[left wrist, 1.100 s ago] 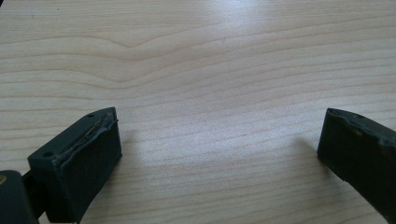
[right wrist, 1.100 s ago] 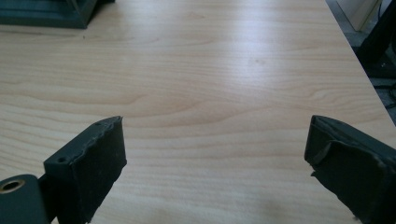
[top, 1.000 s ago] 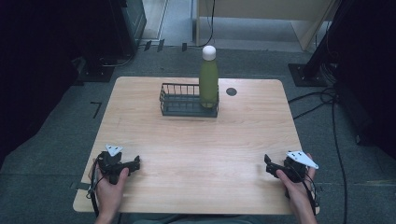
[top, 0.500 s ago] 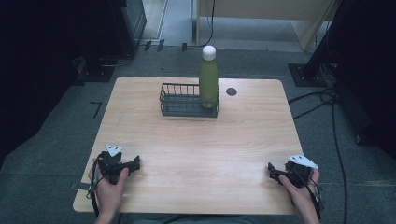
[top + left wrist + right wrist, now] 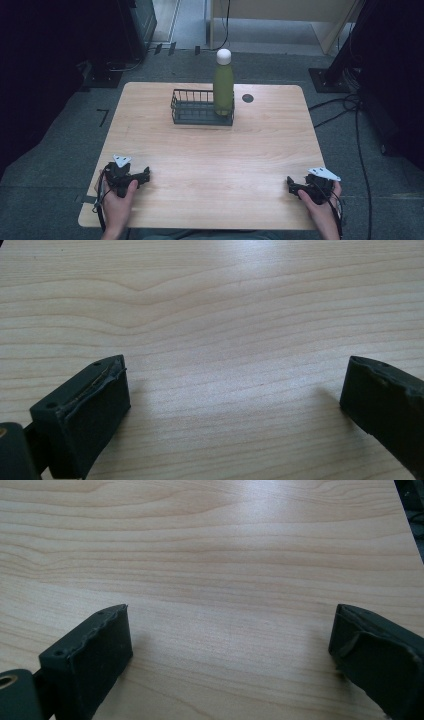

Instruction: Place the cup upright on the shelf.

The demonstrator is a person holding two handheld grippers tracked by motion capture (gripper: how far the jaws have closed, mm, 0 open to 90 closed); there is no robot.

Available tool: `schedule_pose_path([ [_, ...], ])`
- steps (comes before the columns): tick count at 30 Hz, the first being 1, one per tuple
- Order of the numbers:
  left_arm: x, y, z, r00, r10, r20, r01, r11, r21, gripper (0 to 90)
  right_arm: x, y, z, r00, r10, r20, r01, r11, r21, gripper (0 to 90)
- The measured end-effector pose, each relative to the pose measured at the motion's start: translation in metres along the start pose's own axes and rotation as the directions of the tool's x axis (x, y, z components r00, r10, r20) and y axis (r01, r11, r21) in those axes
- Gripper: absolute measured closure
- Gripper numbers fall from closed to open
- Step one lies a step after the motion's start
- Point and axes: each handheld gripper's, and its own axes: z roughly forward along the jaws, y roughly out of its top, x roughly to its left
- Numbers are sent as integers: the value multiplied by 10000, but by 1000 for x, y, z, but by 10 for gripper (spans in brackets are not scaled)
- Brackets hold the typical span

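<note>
Around us lies a dim grey floor with cables; the pale wooden worktop [image 5: 210, 165] is mostly bare. We rest the left claw [image 5: 142, 175] at the near left corner, jaws wide apart over bare wood. Far off, mid-worktop, a green bottle [image 5: 223, 90] stands upright in a wire basket [image 5: 190, 107], at its right end. Our right claw [image 5: 291, 184] waits likewise at the near right, jaws apart, holding nothing, seemingly parked before any reach.

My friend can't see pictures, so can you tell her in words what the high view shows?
A green bottle with a white cap stands in the right end of a black wire basket at the far side of a wooden table. At the near edge, a person's hands hold the left gripper and right gripper on bare wood.
</note>
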Motion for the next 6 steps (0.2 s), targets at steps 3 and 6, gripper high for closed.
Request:
schedule_pose_path([
  [3, 0, 0, 0, 10000, 11, 2, -11, 10000, 1, 0, 0, 0, 0, 10000, 47, 18, -47, 10000, 28, 20],
  [6, 0, 0, 0, 10000, 25, 10, -25, 10000, 6, 0, 0, 1, 1, 10000, 39, 16, -39, 10000, 38, 17],
])
